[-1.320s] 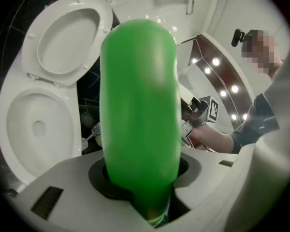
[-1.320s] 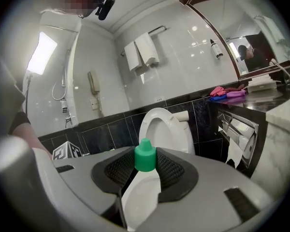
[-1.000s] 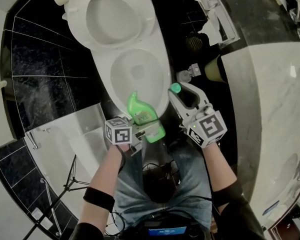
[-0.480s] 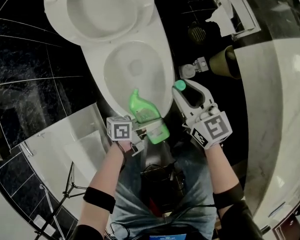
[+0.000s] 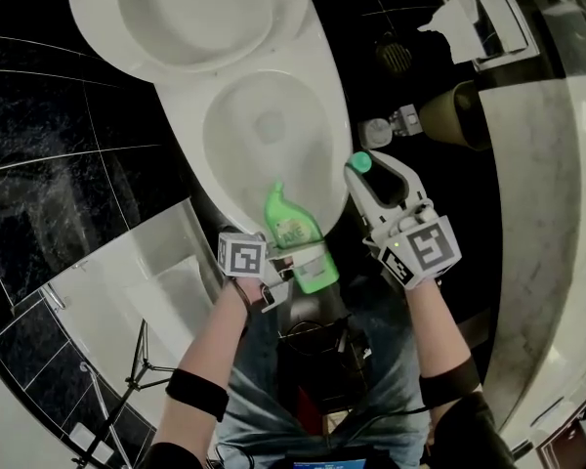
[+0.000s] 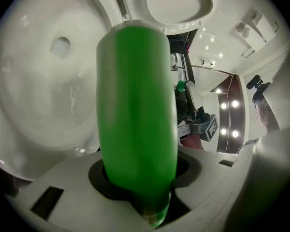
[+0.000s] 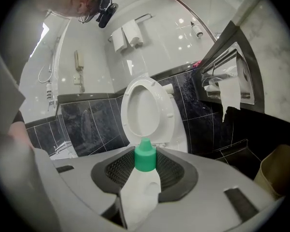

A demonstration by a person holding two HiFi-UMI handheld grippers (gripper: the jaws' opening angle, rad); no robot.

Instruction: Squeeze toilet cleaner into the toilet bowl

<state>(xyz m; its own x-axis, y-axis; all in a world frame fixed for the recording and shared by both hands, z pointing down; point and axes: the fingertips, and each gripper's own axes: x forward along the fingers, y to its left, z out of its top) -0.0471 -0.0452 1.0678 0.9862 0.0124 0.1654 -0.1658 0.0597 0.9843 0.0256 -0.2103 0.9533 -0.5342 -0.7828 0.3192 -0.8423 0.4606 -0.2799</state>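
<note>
The white toilet [image 5: 327, 115] stands with its lid [image 5: 190, 13] raised and the bowl uncovered. My left gripper [image 5: 298, 259] is shut on the body of a green cleaner bottle [image 5: 295, 233], whose neck points up-frame over the bowl's near rim. In the left gripper view the bottle [image 6: 135, 115] fills the middle between the jaws, with the bowl [image 6: 38, 81] to its left. My right gripper [image 5: 361, 169] hovers just right of the bowl, shut on the small green cap [image 5: 360, 162]. The right gripper view shows the cap [image 7: 145, 157] pinched at the jaw tips, with the toilet [image 7: 145, 110] behind it.
A brown bin [image 5: 449, 115] and a small white fixture [image 5: 381, 130] sit on the dark tiled floor right of the toilet. A paper holder [image 5: 469, 13] hangs above them. A marble counter [image 5: 557, 213] runs along the right. A tripod [image 5: 137, 360] stands lower left.
Both grippers have sunk toward the bowl's near rim, still holding bottle and cap. The bottle has rolled a little in the left gripper.
</note>
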